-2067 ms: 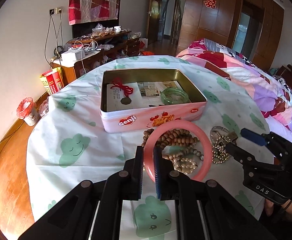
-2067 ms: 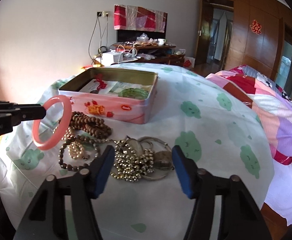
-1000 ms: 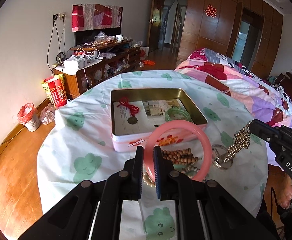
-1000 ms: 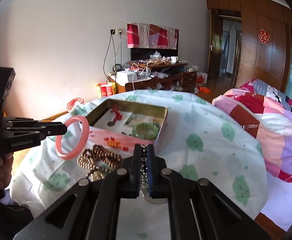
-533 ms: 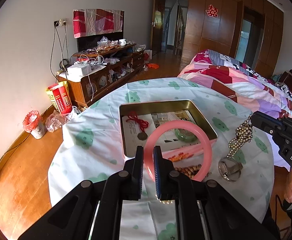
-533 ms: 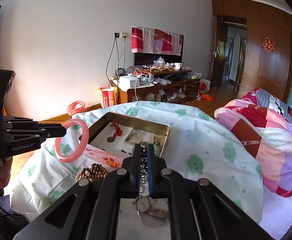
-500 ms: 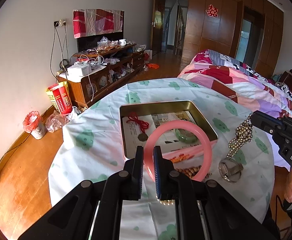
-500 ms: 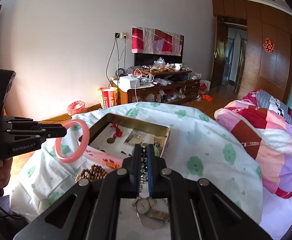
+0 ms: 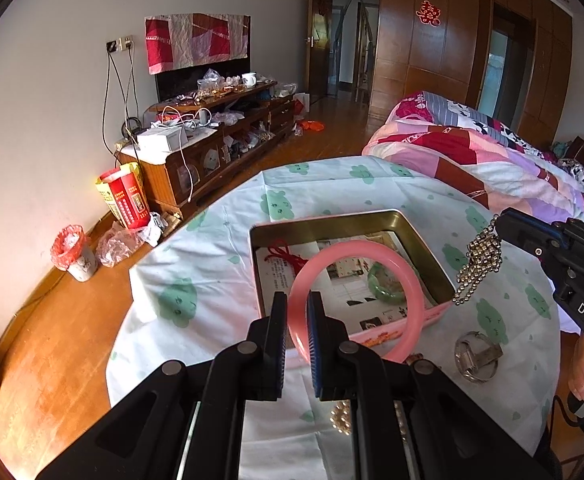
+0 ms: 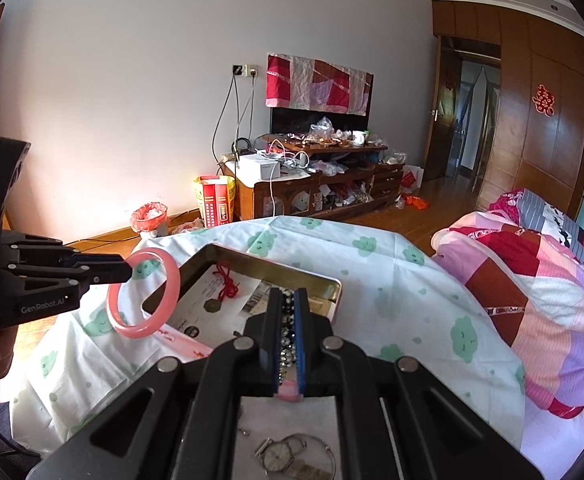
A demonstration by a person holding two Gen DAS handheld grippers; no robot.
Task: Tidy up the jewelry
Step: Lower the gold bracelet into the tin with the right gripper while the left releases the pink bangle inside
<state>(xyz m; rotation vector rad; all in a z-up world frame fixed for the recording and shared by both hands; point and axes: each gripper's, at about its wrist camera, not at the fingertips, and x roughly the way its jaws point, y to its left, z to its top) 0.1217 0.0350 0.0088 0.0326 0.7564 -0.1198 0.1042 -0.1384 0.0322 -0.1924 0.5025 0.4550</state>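
My left gripper [image 9: 295,312] is shut on a pink bangle [image 9: 371,248] and holds it in the air over the near edge of the open pink tin [image 9: 323,222]. The bangle also shows in the right wrist view [image 10: 172,280], left of the tin [image 10: 327,280]. My right gripper [image 10: 288,312] is shut on a metal bead chain [image 9: 477,264], which hangs from it at the tin's right side. In the tin lie a green bangle [image 9: 385,284], a red cord pendant [image 9: 282,254] and papers.
A wristwatch [image 9: 476,354] and a bit of gold beads [image 9: 341,420] lie on the table's cloud-print cloth [image 9: 196,272] near the tin. A quilted bed [image 9: 491,160] stands to the right. A cluttered wooden cabinet [image 9: 212,152] stands beyond, by the wall.
Both grippers have risen and moved forward with their loads: the bangle now hangs over the tin, and the chain has lifted clear of the watch and nearer the tin.
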